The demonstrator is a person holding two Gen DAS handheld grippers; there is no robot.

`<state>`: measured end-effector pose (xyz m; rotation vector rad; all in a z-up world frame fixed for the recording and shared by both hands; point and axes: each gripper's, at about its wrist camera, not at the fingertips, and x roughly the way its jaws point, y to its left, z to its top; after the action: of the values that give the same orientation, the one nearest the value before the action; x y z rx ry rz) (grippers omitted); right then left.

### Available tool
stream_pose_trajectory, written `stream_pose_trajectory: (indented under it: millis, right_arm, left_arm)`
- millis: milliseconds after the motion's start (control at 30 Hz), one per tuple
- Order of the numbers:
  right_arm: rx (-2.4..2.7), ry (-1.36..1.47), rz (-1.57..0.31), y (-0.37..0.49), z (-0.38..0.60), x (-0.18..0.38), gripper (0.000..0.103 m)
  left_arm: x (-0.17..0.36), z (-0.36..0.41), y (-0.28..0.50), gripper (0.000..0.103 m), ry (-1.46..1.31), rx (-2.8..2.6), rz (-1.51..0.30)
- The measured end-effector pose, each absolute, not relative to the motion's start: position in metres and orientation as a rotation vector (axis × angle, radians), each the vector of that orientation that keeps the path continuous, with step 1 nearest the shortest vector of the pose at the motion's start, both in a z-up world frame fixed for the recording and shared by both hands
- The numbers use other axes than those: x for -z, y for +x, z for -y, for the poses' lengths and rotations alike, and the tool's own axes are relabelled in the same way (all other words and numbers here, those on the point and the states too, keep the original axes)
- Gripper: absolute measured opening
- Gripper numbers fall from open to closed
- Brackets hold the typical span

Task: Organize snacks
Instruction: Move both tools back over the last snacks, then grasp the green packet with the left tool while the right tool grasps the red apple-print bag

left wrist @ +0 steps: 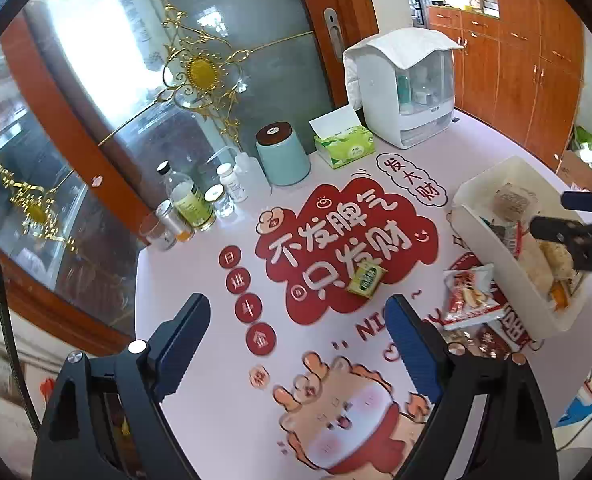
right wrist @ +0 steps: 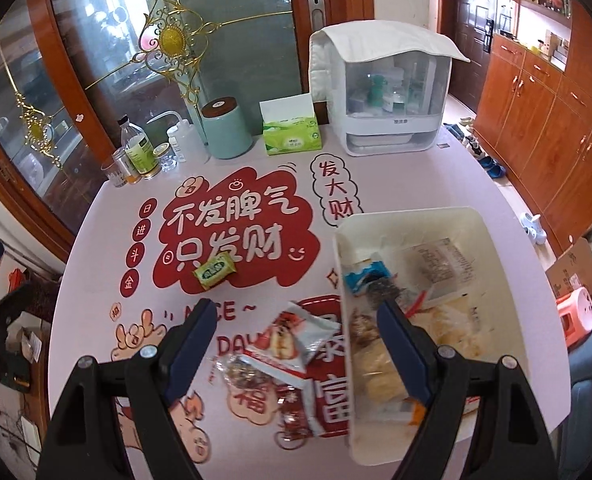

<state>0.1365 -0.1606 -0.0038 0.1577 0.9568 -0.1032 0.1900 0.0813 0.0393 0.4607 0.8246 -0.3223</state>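
pink printed table [right wrist: 108, 200] runs back to a row of bottles [right wrist: 140, 156], a tissue box [right wrist: 292, 136] and a white cabinet [right wrist: 383, 92]. my left tongs [left wrist: 296, 340] and right tongs [right wrist: 296, 340] both hang apart, empty. green snack [right wrist: 214, 271] lies alone mid-table with open room around it; red packet [right wrist: 292, 340] touches the white bin [right wrist: 341, 280], which sits near the table's right edge.

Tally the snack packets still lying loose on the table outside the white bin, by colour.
Green packet: 1
Red-and-white packet: 1
Clear packet with golden contents: 1
Shiny red wrapper: 1
Total: 4
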Motion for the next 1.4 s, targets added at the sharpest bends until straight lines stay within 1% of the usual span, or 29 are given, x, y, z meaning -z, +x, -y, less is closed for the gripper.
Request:
stream_pose_trajectory:
  millis: [100, 200, 433, 633, 933, 1133, 1200, 1300, 1367, 1400]
  right_arm:
    - [0.129, 0.147, -0.964, 0.142, 0.147, 0.004, 0.083]
    - [0.146, 0.137, -0.996, 0.15, 0.136, 0.013, 0.083]
    - [0.207, 0.142, -1.124, 0.17, 0.124, 0.063, 0.083]
    - [0.253, 0.2, -1.208, 0.183, 0.124, 0.11, 0.083]
    - [0.342, 0.235, -1.271, 0.206, 0.129, 0.16, 0.083]
    - [0.378, 0.218, -1.291, 0.214, 0.131, 0.183, 0.083]
    - [0.382, 0.224, -1.302, 0.215, 0.132, 0.192, 0.083]
    - [0.387, 0.235, -1.321, 0.214, 0.134, 0.203, 0.083]
    - [0.395, 0.228, -1.323, 0.213, 0.135, 0.209, 0.082]
    - [0.4, 0.225, -1.322, 0.213, 0.135, 0.21, 0.081]
  left_arm:
    - [-0.025, -0.082, 0.215, 0.088, 0.467, 0.358, -0.839]
    - [0.0, -0.079, 0.241, 0.088, 0.46, 0.404, -0.885]
    - [0.072, -0.057, 0.274, 0.088, 0.494, 0.492, -0.962]
    - [0.127, -0.04, 0.305, 0.088, 0.438, 0.546, -1.049]
    - [0.192, -0.017, 0.328, 0.088, 0.438, 0.588, -1.133]
    - [0.222, -0.008, 0.34, 0.088, 0.429, 0.563, -1.16]
    - [0.227, -0.005, 0.342, 0.086, 0.424, 0.56, -1.166]
    - [0.231, -0.002, 0.343, 0.077, 0.41, 0.565, -1.167]
    - [0.233, 0.001, 0.344, 0.067, 0.402, 0.573, -1.175]
    - [0.235, 0.002, 0.344, 0.064, 0.399, 0.578, -1.183]
